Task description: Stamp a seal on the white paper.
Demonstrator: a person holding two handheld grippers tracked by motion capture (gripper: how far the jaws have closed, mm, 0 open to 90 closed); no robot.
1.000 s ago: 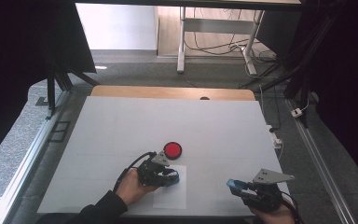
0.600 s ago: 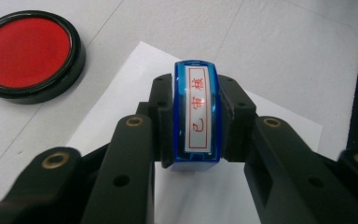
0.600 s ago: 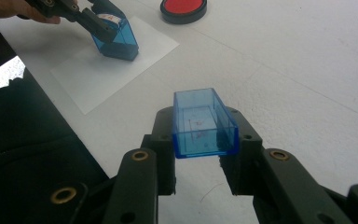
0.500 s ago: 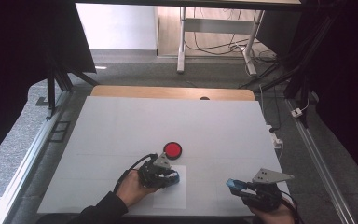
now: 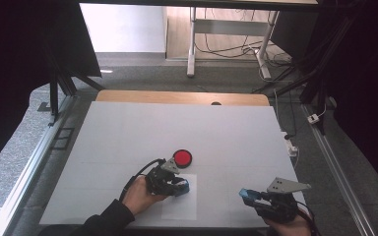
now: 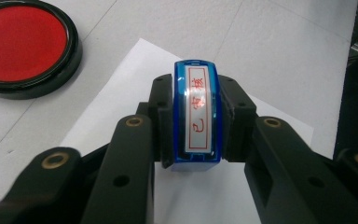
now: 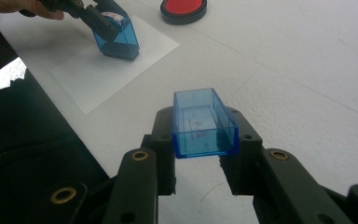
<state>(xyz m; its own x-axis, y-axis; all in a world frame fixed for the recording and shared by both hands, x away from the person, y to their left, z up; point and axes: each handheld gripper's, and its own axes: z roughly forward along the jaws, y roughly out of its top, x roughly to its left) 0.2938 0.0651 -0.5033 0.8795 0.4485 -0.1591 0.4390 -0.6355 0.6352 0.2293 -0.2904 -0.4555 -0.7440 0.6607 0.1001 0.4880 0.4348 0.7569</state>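
Over the last second almost nothing has shifted: the left claw (image 5: 179, 186) still sits over the white paper sheet (image 5: 179, 209), clenched on the translucent blue plastic stamp with red characters on its label (image 6: 197, 116), and the right claw (image 5: 250, 195) remains at the near right edge of the desk. In the right gripper view the stamp's base rests tilted on the paper, so my reading is that the print is being pressed or is just finished, with no lift yet.

The right claw (image 7: 200, 154) is grasping the clear blue rectangular stamp cap (image 7: 204, 122), open side up, well apart from the left claw; it probably waits to be refitted.

Just beyond the left claw, off the paper, lies the round black-rimmed red ink pad (image 5: 182, 158).

The pale grey desk (image 5: 236, 132) is otherwise bare, with a wooden strip along its far edge. Beyond it lie grey carpet, the white legs of another table, trailing cables, and dark curtains on both sides.
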